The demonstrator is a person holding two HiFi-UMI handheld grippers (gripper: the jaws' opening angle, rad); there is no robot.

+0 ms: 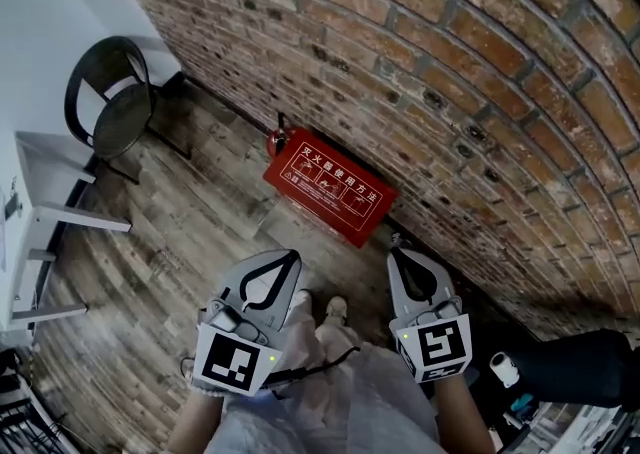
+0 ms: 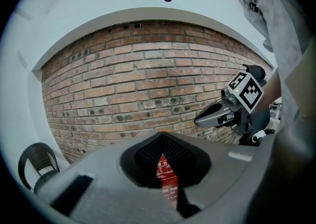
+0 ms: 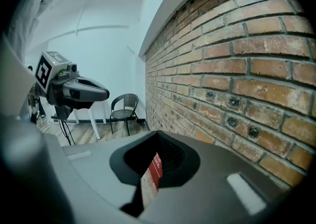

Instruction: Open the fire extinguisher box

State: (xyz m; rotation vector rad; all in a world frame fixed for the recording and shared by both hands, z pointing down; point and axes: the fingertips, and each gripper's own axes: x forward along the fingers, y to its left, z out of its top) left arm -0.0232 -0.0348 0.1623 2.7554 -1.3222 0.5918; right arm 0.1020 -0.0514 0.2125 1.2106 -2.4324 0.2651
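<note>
brickwork fills most of the head view: a red brick wall (image 1: 430, 72) comes down to a grey plank floor (image 1: 170, 232), and a plain white wall (image 1: 50, 2) meets it at the far left corner. a white table frame (image 1: 40, 212) stands at the left edge. a black chair (image 1: 110, 102) sits in the corner, well apart from the box. only bare planks lie between the grippers and the fire extinguisher box (image 1: 325, 185). it is a flat red case lying on the floor against the foot of the brick wall, and its upturned face shows white lettering and pictograms. the left gripper (image 1: 290, 254) and right gripper (image 1: 398, 250) point at it from above, each with its jaws closed tip to tip on nothing.
</note>
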